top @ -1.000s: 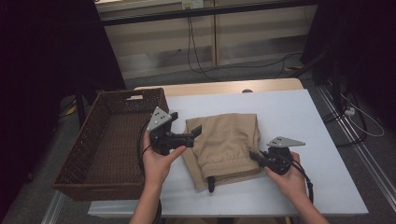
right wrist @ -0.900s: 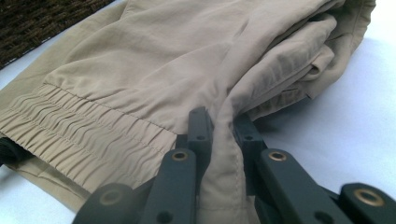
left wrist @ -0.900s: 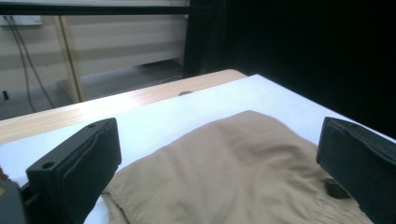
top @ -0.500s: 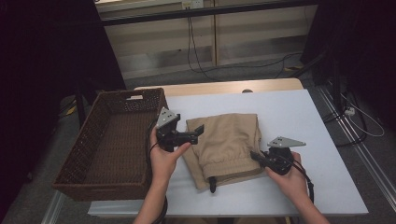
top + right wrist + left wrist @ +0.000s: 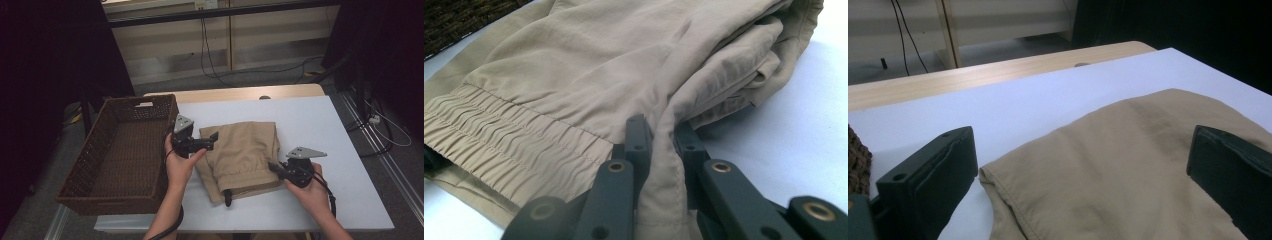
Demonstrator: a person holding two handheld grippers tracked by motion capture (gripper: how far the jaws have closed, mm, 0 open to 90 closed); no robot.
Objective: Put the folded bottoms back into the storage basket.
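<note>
Where white table (image 5: 320,125) meets wood edge — cables behind | left gripper (image 5: 212,140) agape | right gripper (image 5: 274,167) pinching tan trousers (image 5: 245,150)

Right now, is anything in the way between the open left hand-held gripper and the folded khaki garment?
Nothing visible is. The left hand-held gripper hangs open at the khaki garment's left edge, with bare white table beside it. The right hand-held gripper is already shut on the garment's other side.

Left hand (image 5: 179,165) holds the left gripper (image 5: 212,139) raised with jaws spread wide, pointing toward the person's right, while the right hand (image 5: 311,192) holds the right gripper (image 5: 273,167) low, jaws clamped on the folded khaki trousers (image 5: 242,155).
</note>
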